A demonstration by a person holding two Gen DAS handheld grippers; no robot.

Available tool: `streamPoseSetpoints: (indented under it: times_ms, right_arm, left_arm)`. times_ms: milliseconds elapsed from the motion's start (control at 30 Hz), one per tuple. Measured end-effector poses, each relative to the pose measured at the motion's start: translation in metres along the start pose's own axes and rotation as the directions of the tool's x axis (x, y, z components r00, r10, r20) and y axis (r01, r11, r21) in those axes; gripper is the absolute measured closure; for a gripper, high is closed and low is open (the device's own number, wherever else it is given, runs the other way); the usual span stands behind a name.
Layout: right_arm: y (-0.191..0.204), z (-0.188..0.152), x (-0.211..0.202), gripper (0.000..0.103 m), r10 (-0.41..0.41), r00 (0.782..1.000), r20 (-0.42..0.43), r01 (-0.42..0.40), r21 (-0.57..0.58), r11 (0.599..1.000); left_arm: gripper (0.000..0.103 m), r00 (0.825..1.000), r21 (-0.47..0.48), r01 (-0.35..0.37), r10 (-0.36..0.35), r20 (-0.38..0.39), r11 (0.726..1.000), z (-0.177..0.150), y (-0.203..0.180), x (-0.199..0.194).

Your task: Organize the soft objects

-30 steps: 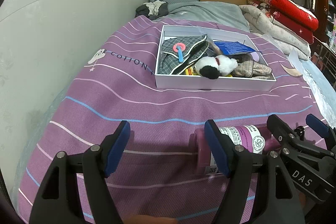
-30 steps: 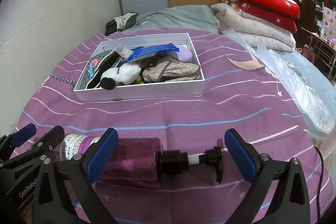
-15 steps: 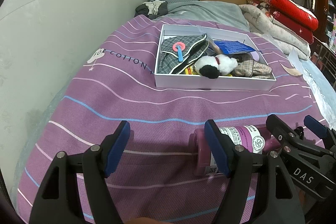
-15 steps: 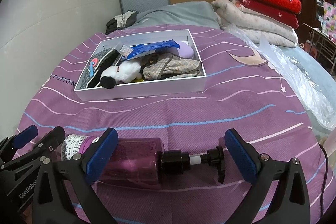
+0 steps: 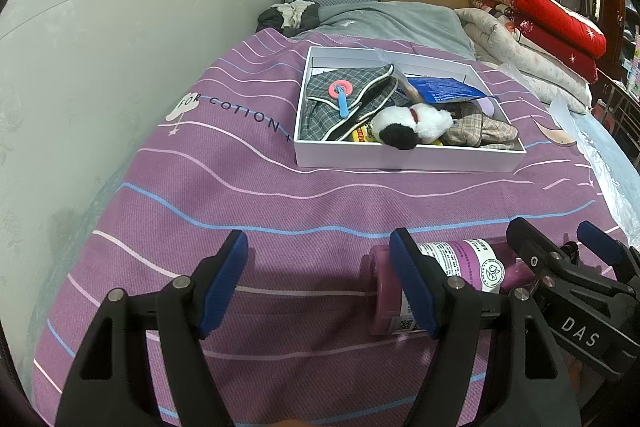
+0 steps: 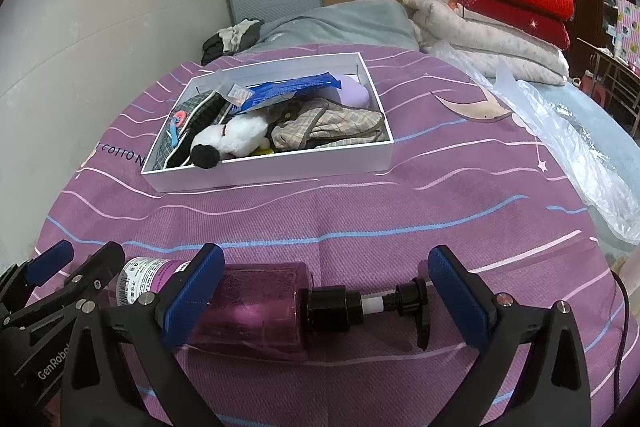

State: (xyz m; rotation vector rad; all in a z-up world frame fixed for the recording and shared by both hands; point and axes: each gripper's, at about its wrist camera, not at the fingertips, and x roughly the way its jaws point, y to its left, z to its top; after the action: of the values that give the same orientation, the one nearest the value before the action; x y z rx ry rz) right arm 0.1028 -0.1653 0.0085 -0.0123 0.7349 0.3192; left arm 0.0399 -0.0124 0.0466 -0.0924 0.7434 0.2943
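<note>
Left wrist view: left gripper (image 5: 318,285) fingers wide, nothing between; white box (image 5: 408,157) of soft items at 12 o'clock, plush panda (image 5: 412,125) at its near wall; purple pump bottle (image 5: 448,277) at 3 o'clock.
Right wrist view: right gripper (image 6: 326,297) spread wide, straddling the bottle (image 6: 256,307) without contact; box (image 6: 268,169) at 11 o'clock

We can't read the small print on the purple pump bottle (image 6: 256,307) label in either view, and the left gripper (image 5: 320,283) covers part of its base, so we can't tell if that inner finger touches it. In the white box (image 5: 408,161) a yellow item (image 5: 360,135) is mostly buried under the plush panda (image 5: 412,125), so no idea what it is. The bedspread (image 5: 260,203) lettering gets cut off behind the box. Both grippers' handles run off the bottom edge.
</note>
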Motion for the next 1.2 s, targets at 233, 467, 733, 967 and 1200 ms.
streamPoseSetpoints:
  times_ms: [233,467,733,967,1200]
  right_arm:
    - [-0.0001,-0.0002,0.0,0.0,0.0,1.0,-0.001,0.0,0.001,1.0]
    - [-0.0004,-0.002,0.0014,0.0,0.0,1.0,0.003,0.0,0.007,1.0]
    - [0.0019,-0.0048,0.0015,0.0,-0.014,1.0,0.006,0.013,0.004,1.0]
    - [-0.0004,-0.0041,0.0019,0.0,-0.007,1.0,0.002,0.007,0.011,1.0]
    - [-0.0013,-0.0046,0.0031,0.0,0.003,1.0,-0.005,-0.003,0.023,1.0]
  left_arm:
    - [0.029,1.0,0.001,-0.001,0.001,0.0,1.0,0.0,0.0,-0.0001]
    - [0.029,1.0,0.003,0.0,0.0,-0.003,1.0,-0.0007,0.0,0.0014]
    - [0.029,1.0,0.007,0.001,-0.001,-0.001,1.0,0.0,0.0007,0.0039]
    - [0.029,1.0,0.007,0.002,-0.002,-0.002,1.0,-0.0001,0.0001,0.0039]
    - [0.029,1.0,0.007,0.002,-0.002,-0.002,1.0,-0.0003,-0.0002,0.0036]
